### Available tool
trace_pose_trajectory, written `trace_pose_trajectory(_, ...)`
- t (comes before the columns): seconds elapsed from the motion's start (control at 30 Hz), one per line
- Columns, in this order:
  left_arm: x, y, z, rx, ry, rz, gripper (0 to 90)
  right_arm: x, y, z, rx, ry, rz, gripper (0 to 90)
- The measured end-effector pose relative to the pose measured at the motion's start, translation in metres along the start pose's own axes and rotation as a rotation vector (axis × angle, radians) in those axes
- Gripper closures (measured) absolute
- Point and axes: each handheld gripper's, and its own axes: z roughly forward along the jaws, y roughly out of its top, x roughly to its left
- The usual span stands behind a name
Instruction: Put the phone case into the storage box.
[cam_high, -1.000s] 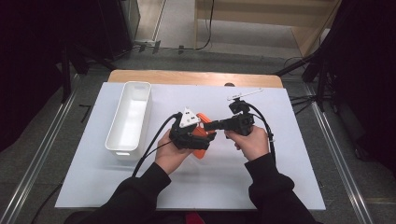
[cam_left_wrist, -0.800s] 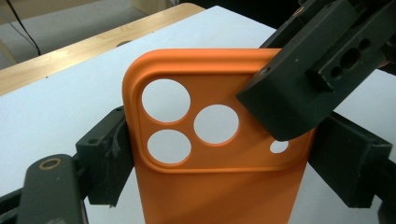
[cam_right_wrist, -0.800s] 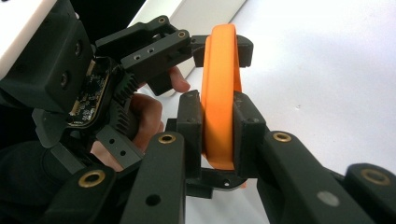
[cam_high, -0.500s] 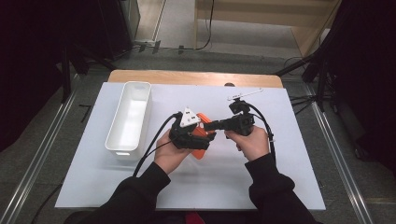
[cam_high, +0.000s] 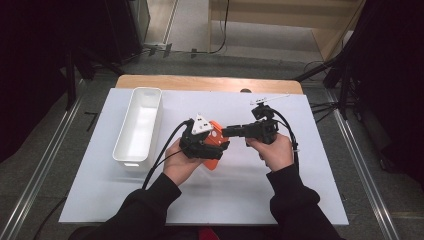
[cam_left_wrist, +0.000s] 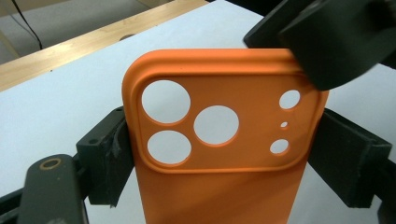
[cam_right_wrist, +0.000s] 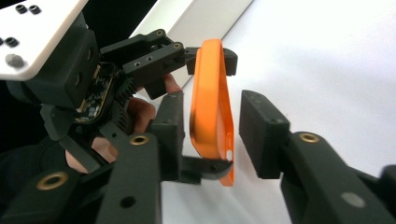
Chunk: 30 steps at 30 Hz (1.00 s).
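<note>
Phone case (cam_high: 215, 142) at table (cam_high: 300, 200) centre, bin (cam_high: 137, 125) at its 9 o'clock, right gripper (cam_high: 227, 132) at 3 o'clock.

Right hand-held gripper (cam_right_wrist: 208, 140) jaws just opened – orange phone case (cam_right_wrist: 210, 112) between, left hand-held gripper (cam_right_wrist: 205, 56) clamping it

Bright even light on the white table (cam_high: 240, 200), dark surroundings, soft shadows, close foreground parts slightly blurred

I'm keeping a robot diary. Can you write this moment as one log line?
left gripper: shut on orange phone case | right gripper: jaws just opening, case between them, right pad apart | white bin: left of hands
</note>
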Motion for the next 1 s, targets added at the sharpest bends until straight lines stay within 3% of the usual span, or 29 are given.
trace_pose_trajectory(0.2, 0.005, 0.003, -0.006, -0.003, -0.003, -0.015, 15.8, 0.0, -0.001, -0.005, -0.012, -0.008, -0.018, 52.8)
trace_pose_trajectory(0.5, 0.008, 0.009, -0.014, 0.012, -0.02, -0.018, 15.8, -0.006, -0.005, -0.01, -0.04, -0.057, -0.067, 44.9)
trace_pose_trajectory(1.0, 0.013, 0.018, -0.027, 0.015, -0.054, -0.034, 15.7, -0.016, -0.015, -0.008, -0.022, -0.093, -0.113, 38.2)
